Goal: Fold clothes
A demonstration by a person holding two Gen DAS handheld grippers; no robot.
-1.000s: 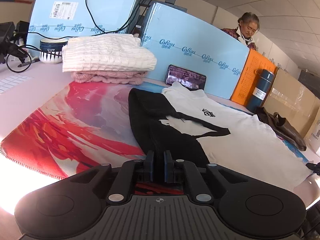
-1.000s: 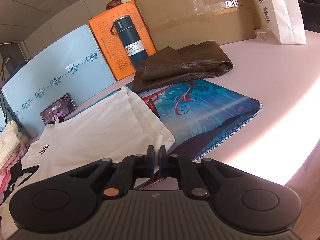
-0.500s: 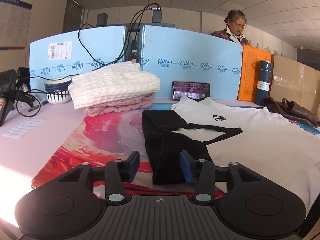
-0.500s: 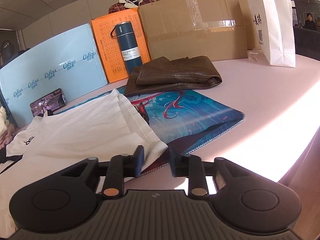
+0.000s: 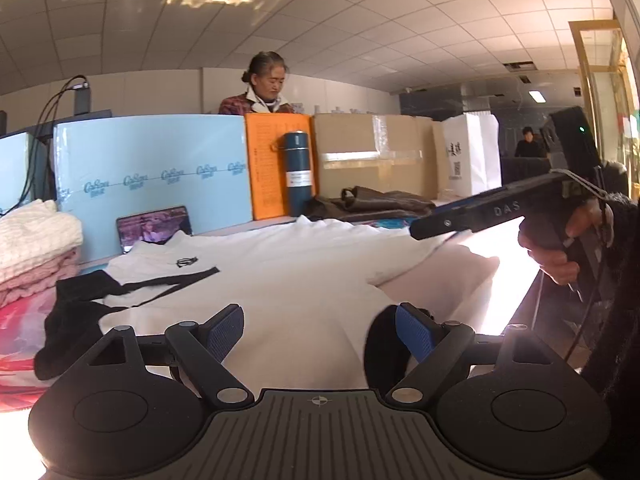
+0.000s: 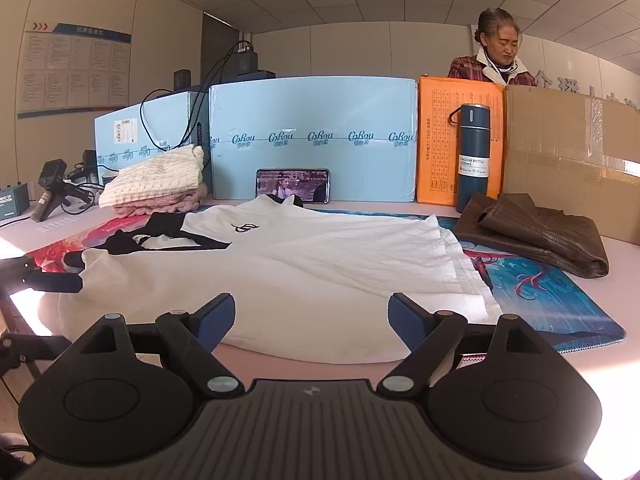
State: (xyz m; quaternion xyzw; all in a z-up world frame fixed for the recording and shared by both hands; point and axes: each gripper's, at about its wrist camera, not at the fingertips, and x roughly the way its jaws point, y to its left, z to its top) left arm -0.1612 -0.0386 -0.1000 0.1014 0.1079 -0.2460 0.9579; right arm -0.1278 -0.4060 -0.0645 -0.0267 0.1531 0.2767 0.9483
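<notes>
- The left gripper (image 5: 319,330) had its fingers (image 5: 226,327) spread wide, holding nothing, low over the near part of the shirt.
- The right gripper (image 6: 311,319) likewise had its fingers (image 6: 407,322) spread wide and empty, just short of the shirt's near edge.
- The white shirt (image 6: 304,264) lay spread on a printed mat (image 6: 560,300) on the table (image 6: 600,356), collar toward the far side, a small dark logo on the chest.
- The shirt's black sleeve (image 6: 168,234) lay folded in across its left side; in the left view the black fabric (image 5: 76,320) was bunched at the left edge.
- In the left view the person's right hand (image 5: 560,244) gripped the handle of the other tool at the right margin.
- A stack of folded knitwear (image 6: 156,184), cream over pink, sat at the far left of the mat.
- A phone (image 6: 293,185) leaned against a light blue box (image 6: 312,120) behind the shirt's collar.
- A dark blue bottle (image 6: 473,152) stood upright in front of an orange box (image 6: 440,128).
- A folded brown leather garment (image 6: 536,232) lay at the far right, beside a cardboard box (image 6: 572,160).
- A woman (image 6: 498,56) stood behind the boxes, looking down.
</notes>
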